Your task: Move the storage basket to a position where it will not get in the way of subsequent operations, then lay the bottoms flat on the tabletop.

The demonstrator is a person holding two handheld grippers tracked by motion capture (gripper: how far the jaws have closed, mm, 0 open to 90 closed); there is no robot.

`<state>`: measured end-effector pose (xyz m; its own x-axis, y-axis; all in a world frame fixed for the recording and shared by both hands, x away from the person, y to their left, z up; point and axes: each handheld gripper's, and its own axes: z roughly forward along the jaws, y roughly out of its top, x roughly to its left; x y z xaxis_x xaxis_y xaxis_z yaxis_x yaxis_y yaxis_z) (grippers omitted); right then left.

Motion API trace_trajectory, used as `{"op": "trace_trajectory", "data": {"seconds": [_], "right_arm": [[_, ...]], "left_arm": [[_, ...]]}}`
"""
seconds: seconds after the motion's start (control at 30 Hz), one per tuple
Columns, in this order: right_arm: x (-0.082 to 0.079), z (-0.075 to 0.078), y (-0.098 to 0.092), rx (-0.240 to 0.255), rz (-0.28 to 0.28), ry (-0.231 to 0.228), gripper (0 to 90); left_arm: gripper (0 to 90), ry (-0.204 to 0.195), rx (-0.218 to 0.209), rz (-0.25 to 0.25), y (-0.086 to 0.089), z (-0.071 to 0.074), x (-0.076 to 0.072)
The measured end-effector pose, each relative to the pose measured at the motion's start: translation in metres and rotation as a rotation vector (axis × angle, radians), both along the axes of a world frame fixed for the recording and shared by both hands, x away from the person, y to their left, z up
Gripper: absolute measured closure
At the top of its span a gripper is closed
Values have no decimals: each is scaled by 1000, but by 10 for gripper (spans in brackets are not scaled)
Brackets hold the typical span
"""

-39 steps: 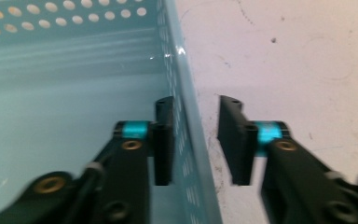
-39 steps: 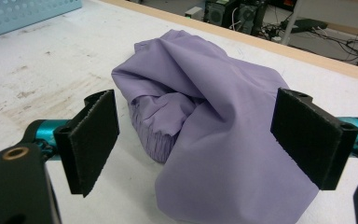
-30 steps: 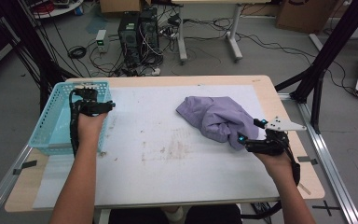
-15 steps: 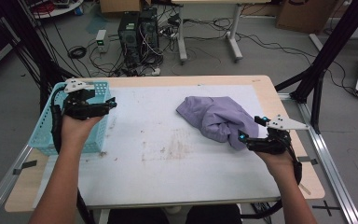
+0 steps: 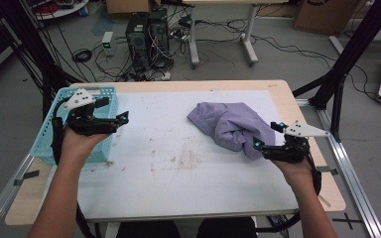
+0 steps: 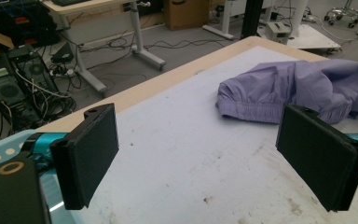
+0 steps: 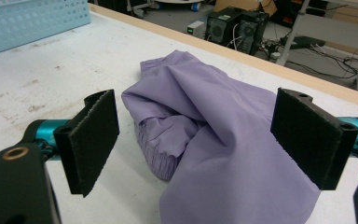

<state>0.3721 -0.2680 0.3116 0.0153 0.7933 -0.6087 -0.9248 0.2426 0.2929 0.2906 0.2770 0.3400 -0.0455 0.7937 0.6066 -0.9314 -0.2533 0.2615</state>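
Surface: white-topped table [image 5: 178, 188], stained near its middle.
Garment: crumpled purple garment [image 5: 230, 126] toward the table's right edge.
Basket: blue basket [image 5: 47, 141] at the left edge.
Left gripper [image 5: 121, 119]: jaws just been opening, wide, nothing between them, beside the basket.
Right gripper [image 5: 267, 136]: jaws wide, straddling the garment's near fold, pads off it.
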Motion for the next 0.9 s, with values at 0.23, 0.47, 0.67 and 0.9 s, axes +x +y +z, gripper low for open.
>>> {"op": "trace_trajectory", "data": {"seconds": [0.23, 0.47, 0.67, 0.9], "right_arm": [[1, 0, -2, 2, 0, 4, 155], [0, -1, 1, -4, 2, 0, 155], [0, 2, 14, -19, -4, 9, 155], [11, 16, 47, -84, -82, 66, 170]], "left_arm": [[130, 14, 10, -6, -6, 6, 7], [130, 12, 59, -7, -33, 9, 8], [130, 28, 116, 6, -64, 13, 13], [130, 42, 166, 35, -94, 22, 23]]}}
